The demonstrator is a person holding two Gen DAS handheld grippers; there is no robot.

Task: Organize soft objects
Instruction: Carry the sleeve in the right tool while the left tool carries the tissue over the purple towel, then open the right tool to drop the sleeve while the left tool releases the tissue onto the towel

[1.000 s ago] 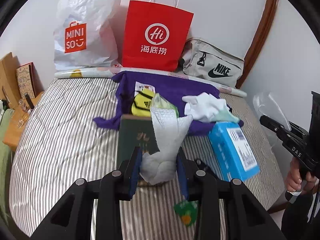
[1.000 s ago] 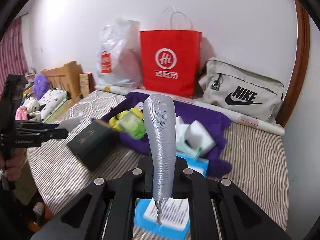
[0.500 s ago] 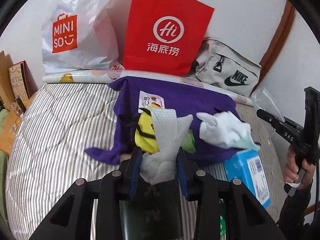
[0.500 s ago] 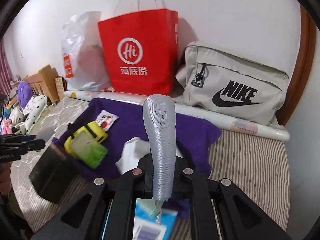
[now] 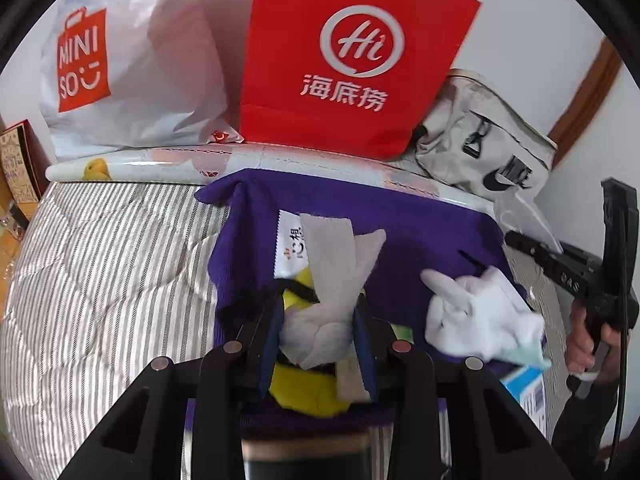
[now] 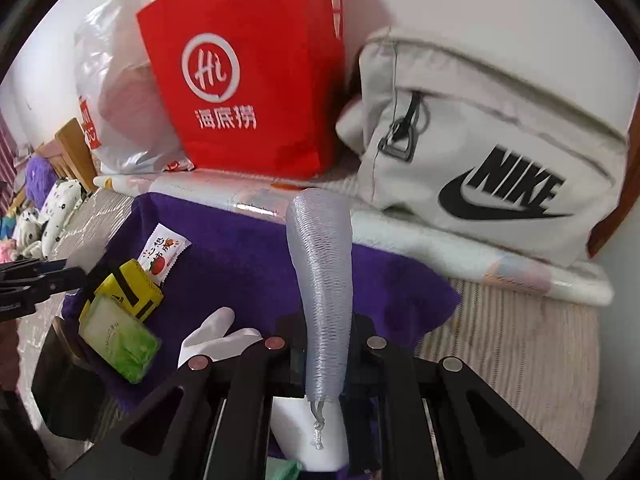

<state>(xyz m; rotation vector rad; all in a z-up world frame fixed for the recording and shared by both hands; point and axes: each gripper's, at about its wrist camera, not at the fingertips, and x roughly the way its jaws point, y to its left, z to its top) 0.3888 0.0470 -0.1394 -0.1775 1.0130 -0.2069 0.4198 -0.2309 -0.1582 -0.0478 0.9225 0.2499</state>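
My left gripper (image 5: 318,332) is shut on a bunched white-grey cloth (image 5: 334,264) that sticks up over the purple towel (image 5: 404,224). My right gripper (image 6: 326,344) is shut on a pale grey ribbed mesh tube (image 6: 322,264) with a knotted string end, held above the purple towel (image 6: 248,252). On the towel lie a white glove (image 5: 476,312), a yellow-black item (image 6: 128,288), a green tissue pack (image 6: 120,338) and a snack sachet (image 6: 164,252). The other hand-held gripper (image 5: 580,276) shows at the right of the left wrist view.
At the head of the striped bed (image 5: 100,272) stand a white plastic bag (image 5: 132,64), a red paper bag (image 5: 352,60) and a beige sling bag (image 6: 492,148). A rolled mat (image 6: 460,252) lies before them. A dark box (image 6: 60,392) and blue box (image 5: 528,392) sit nearby.
Both grippers have travelled forward and lower toward the bags, each keeping its cloth. The purple towel and bags now loom larger; the dark box and blue box have slid to the frame bottoms.
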